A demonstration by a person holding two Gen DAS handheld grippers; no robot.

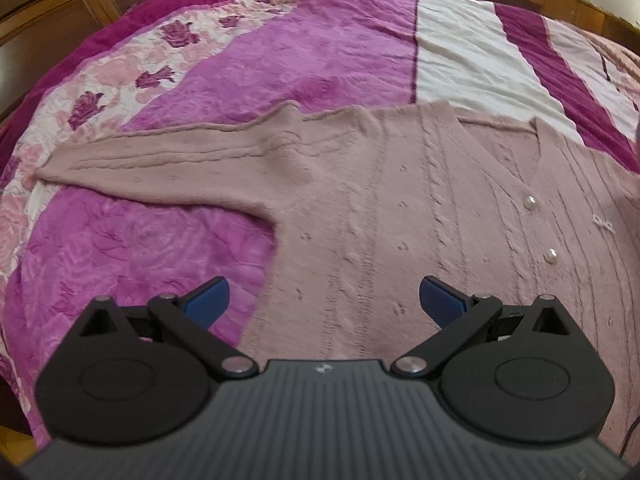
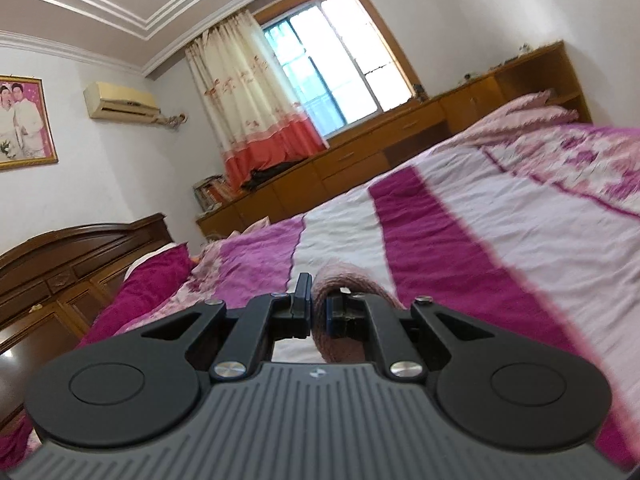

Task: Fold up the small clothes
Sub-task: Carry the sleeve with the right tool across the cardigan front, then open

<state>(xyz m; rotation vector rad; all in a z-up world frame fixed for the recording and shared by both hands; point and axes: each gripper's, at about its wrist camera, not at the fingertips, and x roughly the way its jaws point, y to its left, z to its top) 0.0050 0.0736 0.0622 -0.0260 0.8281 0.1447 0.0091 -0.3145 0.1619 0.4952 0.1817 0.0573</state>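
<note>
My left tool hangs released, blue pads spread wide with nothing between them, tilted down over the lower body of the pink cardigan. The cardigan lies flat, front up, on the bed's quilt, magenta, pink and white with rose print. One sleeve is stretched out to the left; two pearl buttons sit on the placket below the V neck. My right tool is clenched on a fold of the pink knit, which bunches up over its right finger. It points nearly level across the bed toward a wooden cabinet under the curtained window. Right view blurred at the edges.
</note>
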